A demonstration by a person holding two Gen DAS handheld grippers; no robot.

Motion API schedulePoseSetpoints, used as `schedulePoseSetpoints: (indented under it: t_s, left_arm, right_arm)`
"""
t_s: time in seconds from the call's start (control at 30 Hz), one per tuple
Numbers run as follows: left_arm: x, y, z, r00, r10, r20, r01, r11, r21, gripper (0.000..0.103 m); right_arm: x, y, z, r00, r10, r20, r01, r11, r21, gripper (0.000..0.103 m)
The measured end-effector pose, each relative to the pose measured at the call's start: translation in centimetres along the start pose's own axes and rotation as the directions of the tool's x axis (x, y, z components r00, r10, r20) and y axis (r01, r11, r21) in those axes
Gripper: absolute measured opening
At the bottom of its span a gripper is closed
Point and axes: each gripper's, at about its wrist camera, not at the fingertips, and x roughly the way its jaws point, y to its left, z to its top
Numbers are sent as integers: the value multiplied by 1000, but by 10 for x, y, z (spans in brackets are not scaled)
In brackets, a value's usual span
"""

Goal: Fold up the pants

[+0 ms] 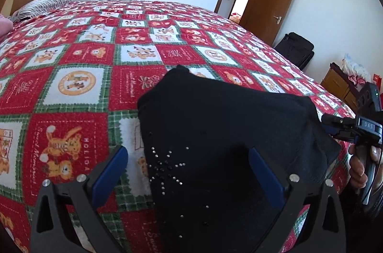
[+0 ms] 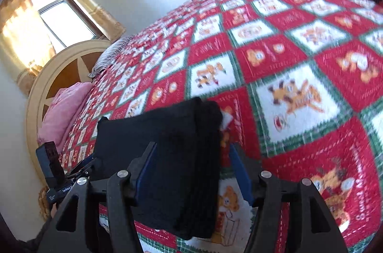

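Black pants (image 1: 227,133) with small rhinestones lie in a folded bundle on the red patterned bedspread (image 1: 71,85), near the bed's front edge. My left gripper (image 1: 189,157) is open, its blue-padded fingers (image 1: 112,169) apart on either side of the rhinestone end, above the cloth. My right gripper (image 2: 191,152) is open over the other end of the pants (image 2: 172,152), its fingers (image 2: 239,169) spread around the folded edge. The right gripper also shows in the left wrist view (image 1: 335,126), at the pants' right edge. The right wrist view is motion blurred.
The bed fills both views, with a pink pillow (image 2: 62,111) and round headboard (image 2: 47,75) at its head. A wooden door (image 1: 270,6), a black bag (image 1: 296,49) and a wooden cabinet (image 1: 337,83) stand past the bed's far side.
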Motion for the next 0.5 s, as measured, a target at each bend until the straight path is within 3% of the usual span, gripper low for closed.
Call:
schedulePoseSetpoints:
  t_s: [0.07, 0.27, 0.5]
  left_arm:
    - [1, -1, 1, 1000, -1, 2, 1, 1000, 4, 103]
    - [6, 2, 3, 1000, -12, 9, 12, 1000, -14, 103]
    - [4, 5, 3, 999, -37, 7, 37, 999, -24, 102]
  right_arm:
    - [8, -1, -2, 999, 5, -33, -5, 1000, -5, 62]
    - [22, 5, -11, 999, -53, -10, 53, 997, -62, 62]
    - [22, 3, -11, 1000, -31, 2, 31, 998, -59, 62]
